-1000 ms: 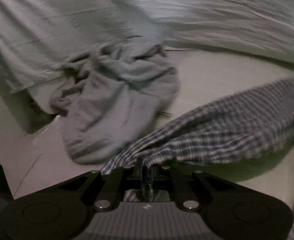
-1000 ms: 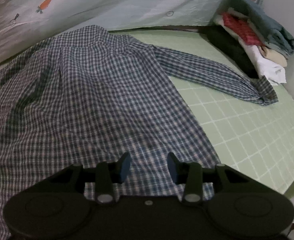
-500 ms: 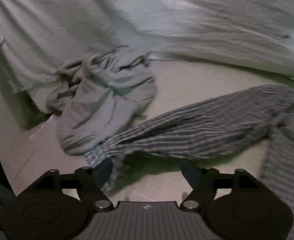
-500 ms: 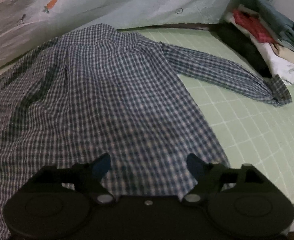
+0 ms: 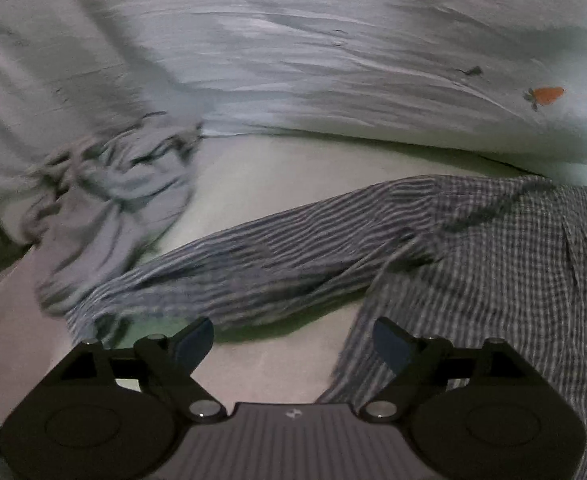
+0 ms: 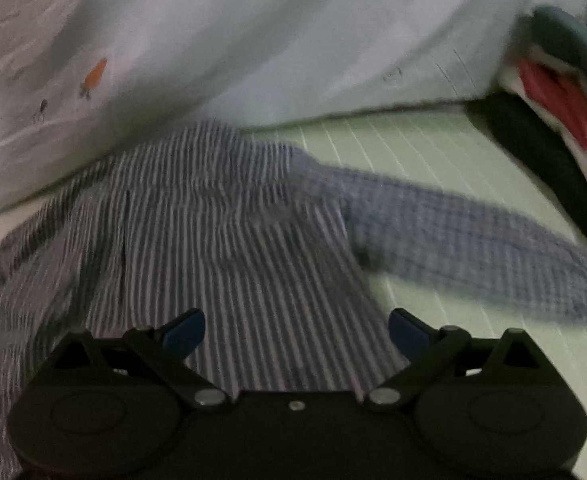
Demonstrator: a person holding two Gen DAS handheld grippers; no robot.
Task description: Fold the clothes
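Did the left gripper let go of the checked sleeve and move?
Yes. The left gripper has just opened, dropping the checked sleeve, and drifted right, away from the grey crumpled cloth.

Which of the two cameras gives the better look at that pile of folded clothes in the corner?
The right wrist view. The stack of folded clothes sits at its right edge, blurred, with red, white, dark and blue-grey layers showing. The left wrist view does not show it at all, only the plaid shirt and a crumpled grey garment.

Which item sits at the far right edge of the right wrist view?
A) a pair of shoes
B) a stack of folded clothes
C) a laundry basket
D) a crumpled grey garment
B: a stack of folded clothes rests on the green mat, past the checked shirt sleeve.
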